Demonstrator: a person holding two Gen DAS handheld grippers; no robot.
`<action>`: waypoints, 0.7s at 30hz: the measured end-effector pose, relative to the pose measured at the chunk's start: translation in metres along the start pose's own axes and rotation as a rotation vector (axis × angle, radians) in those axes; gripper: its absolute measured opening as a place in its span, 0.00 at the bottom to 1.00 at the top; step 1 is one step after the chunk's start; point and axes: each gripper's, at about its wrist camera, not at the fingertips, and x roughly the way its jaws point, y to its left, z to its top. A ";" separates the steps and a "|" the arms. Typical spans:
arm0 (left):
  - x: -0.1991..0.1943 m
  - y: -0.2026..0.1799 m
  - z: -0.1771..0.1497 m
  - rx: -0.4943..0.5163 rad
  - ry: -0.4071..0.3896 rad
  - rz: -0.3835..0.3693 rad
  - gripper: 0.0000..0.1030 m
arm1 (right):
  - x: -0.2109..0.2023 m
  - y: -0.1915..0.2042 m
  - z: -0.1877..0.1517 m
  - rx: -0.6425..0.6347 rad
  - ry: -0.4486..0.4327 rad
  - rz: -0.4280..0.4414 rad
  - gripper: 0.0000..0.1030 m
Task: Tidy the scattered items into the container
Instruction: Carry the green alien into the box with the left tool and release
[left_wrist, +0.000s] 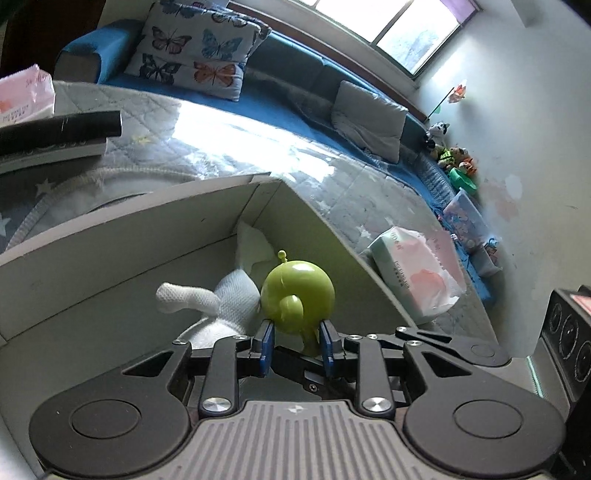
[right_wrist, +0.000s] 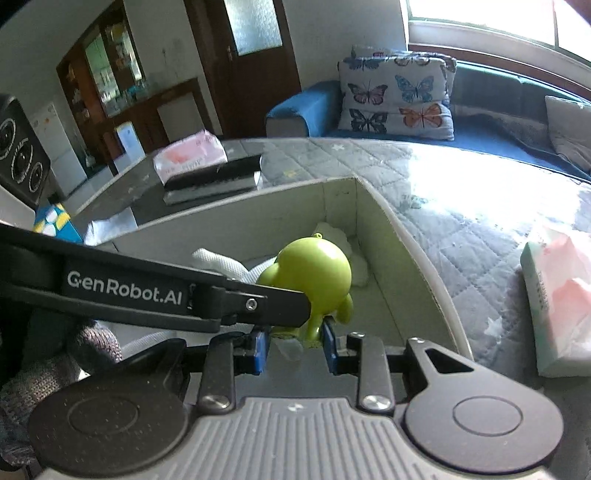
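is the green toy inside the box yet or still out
In, but not set down: the green toy hangs within the box walls above the white cloth, its lower part between the left tongs.

"GenRobot.AI" stands in white letters on the black arm of the left gripper (right_wrist: 291, 325); tissue-pack print is unreadable.

Both cameras sit just behind their tongs, very close to the open box (left_wrist: 207, 221) on the worktop, looking down into it. The left one faces the window wall, the right one the door. Both see the green toy (left_wrist: 297, 291) and butterfly pillow (right_wrist: 397, 98).
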 end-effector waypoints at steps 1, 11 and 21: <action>0.001 0.001 0.000 -0.002 0.004 0.002 0.29 | 0.003 0.001 0.001 -0.008 0.013 -0.008 0.28; -0.002 0.004 -0.003 -0.012 -0.002 0.011 0.29 | 0.017 0.001 0.005 -0.041 0.081 -0.054 0.29; -0.025 -0.003 -0.009 -0.009 -0.047 0.029 0.29 | -0.010 0.003 -0.001 -0.044 -0.007 -0.043 0.50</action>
